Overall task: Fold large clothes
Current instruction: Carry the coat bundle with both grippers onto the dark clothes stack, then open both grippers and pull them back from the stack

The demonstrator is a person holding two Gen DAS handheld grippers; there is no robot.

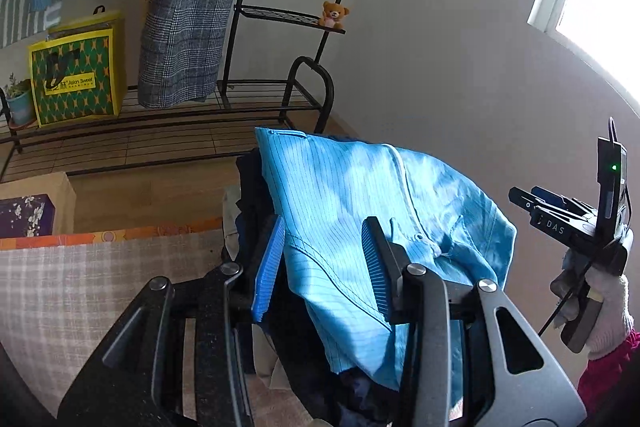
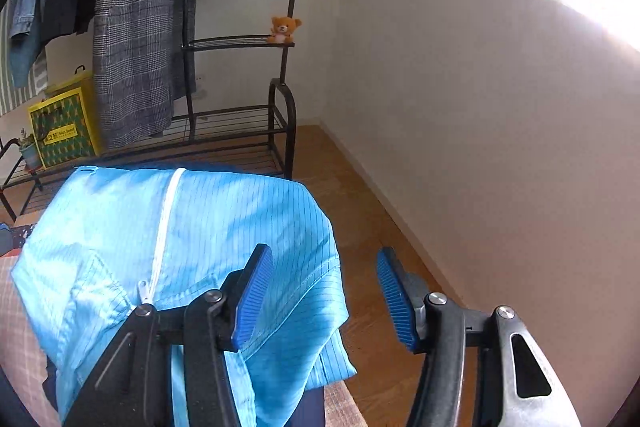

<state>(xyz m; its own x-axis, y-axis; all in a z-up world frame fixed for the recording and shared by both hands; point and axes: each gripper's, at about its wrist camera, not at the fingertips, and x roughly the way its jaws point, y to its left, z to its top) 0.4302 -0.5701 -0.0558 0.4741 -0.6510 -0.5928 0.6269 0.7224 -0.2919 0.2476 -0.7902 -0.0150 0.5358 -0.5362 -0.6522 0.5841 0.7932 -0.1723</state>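
A: Lying on top of a heap of darker clothes, the light blue pinstriped garment (image 1: 360, 195) fills the middle of the left wrist view, its white zipper (image 1: 408, 187) running toward twelve o'clock.

B: And the left gripper (image 1: 324, 267)?

A: Jaws spread wide, with a fold of the blue cloth lying in the gap between the blue pads (image 1: 268, 267). Whether either pad touches the fabric, I cannot tell. They are not closed on it.

B: Where is the other tool?

A: At three o'clock in that view, the right gripper (image 1: 536, 205) is held up in a white-gloved hand (image 1: 600, 307), clear of the cloth. From there I cannot tell how its jaws stand. Its own camera settles it: the right gripper (image 2: 324, 295) is wide apart, nothing between the pads.

B: The garment from that side?

A: It (image 2: 180, 247) sits at nine o'clock of the gap. The left pad (image 2: 252, 299) is in front of its edge, the right pad over wooden floor (image 2: 360, 227).

B: Behind?

A: At eleven o'clock a black metal rack (image 1: 240, 27) carries a grey plaid coat (image 1: 188, 15), a small teddy bear (image 1: 334, 14) on a shelf, and a green and yellow bag (image 1: 74, 79) at ten o'clock. A checked cloth surface (image 1: 100, 287) lies at eight o'clock.
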